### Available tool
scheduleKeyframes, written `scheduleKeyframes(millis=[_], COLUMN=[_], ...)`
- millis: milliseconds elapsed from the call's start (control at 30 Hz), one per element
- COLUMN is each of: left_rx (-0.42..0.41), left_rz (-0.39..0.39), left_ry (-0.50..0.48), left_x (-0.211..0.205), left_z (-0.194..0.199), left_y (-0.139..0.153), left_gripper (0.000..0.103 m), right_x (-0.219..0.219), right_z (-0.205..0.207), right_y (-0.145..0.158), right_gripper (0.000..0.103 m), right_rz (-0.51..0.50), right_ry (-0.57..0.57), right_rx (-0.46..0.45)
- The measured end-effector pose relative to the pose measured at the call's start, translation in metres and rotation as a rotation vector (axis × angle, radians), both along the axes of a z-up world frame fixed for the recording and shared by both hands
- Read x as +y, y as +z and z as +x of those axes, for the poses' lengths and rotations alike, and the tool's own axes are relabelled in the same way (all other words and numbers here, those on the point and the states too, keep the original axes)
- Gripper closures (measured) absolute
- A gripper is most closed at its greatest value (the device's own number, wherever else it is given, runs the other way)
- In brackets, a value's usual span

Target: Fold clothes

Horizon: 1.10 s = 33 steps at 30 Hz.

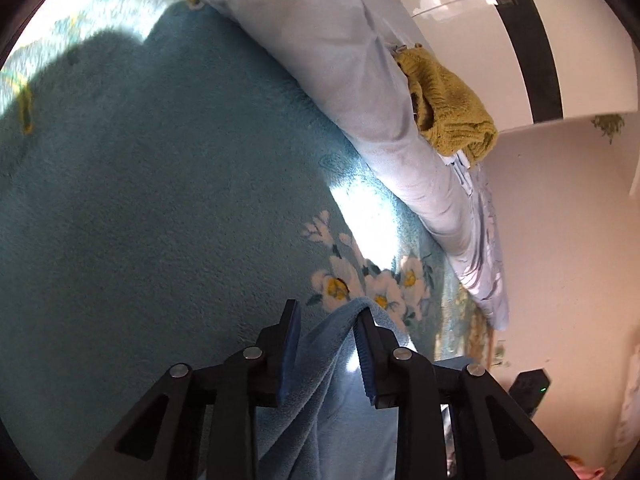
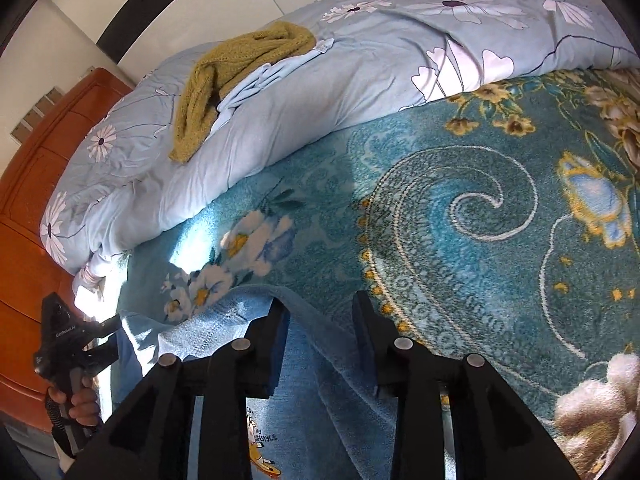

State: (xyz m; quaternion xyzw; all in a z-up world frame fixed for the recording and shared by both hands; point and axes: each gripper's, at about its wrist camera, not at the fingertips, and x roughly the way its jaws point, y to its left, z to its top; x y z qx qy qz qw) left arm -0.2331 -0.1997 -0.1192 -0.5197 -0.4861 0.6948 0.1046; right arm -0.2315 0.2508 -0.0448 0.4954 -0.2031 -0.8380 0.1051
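Note:
A light blue fleece garment (image 1: pixel 320 380) with a cartoon print lies on the teal floral blanket (image 1: pixel 140 200). In the left wrist view its edge drapes over one fingertip of my left gripper (image 1: pixel 328 310). The jaws stand apart, with cloth hanging loose between them and not pinched. In the right wrist view my right gripper (image 2: pixel 319 299) is open over the same garment (image 2: pixel 332 380). The cloth's edge rests against its left finger. At the far left a hand (image 2: pixel 82 400) holds the left gripper's handle.
A pale blue flowered duvet (image 2: pixel 320 92) is bunched along the far side of the blanket (image 2: pixel 460 220), with an olive knitted garment (image 2: pixel 224 68) lying on it. An orange wooden headboard (image 2: pixel 28 200) stands at the left. A glossy white wardrobe (image 1: pixel 460 0) rises behind the bed.

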Motion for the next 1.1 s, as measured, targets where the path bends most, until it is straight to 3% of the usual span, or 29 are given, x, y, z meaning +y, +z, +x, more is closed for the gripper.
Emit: scheduleKeyframes(millis=[67,100,167,300,400,600,767,1033,1100], left_rx=[-0.034,-0.030,0.001,0.107,0.141,0.099,0.044,0.099,0.109], left_rz=[0.010,-0.031,-0.126,-0.173,-0.271,-0.445,-0.469,-0.521,-0.547], left_ry=[0.004,-0.004,-0.025,-0.048,-0.072,-0.142,-0.184,-0.256,-0.260], left_x=[-0.003,-0.004,-0.004,-0.015,-0.017,-0.012,-0.004,0.025,0.033], left_z=[0.002,0.005,0.013,0.044,0.079,0.157,0.206,0.229,0.232], left_y=[-0.004,0.000,0.015,0.048,0.064,0.048,0.026,0.027,0.028], left_gripper=[0.066,0.064,0.057,0.043,0.040,0.040,0.040,0.041,0.044], right_x=[0.006,0.009,0.020,0.051,0.064,0.072,0.081,0.066,0.064], right_z=[0.005,0.008,0.017,0.050,0.095,0.207,0.269,0.297,0.299], right_y=[0.002,0.005,0.011,0.024,0.023,0.004,-0.022,-0.023,-0.023], right_gripper=[0.065,0.065,0.064,0.064,0.063,0.061,0.061,0.061,0.069], right_rz=[0.002,0.018,0.028,0.018,0.033,0.092,0.144,0.207,0.199], right_ry=[-0.006,0.000,0.003,-0.025,-0.038,-0.063,-0.129,-0.116,-0.120], right_rx=[0.004,0.011,0.038,0.069,0.062,0.064,-0.004,0.017,0.019])
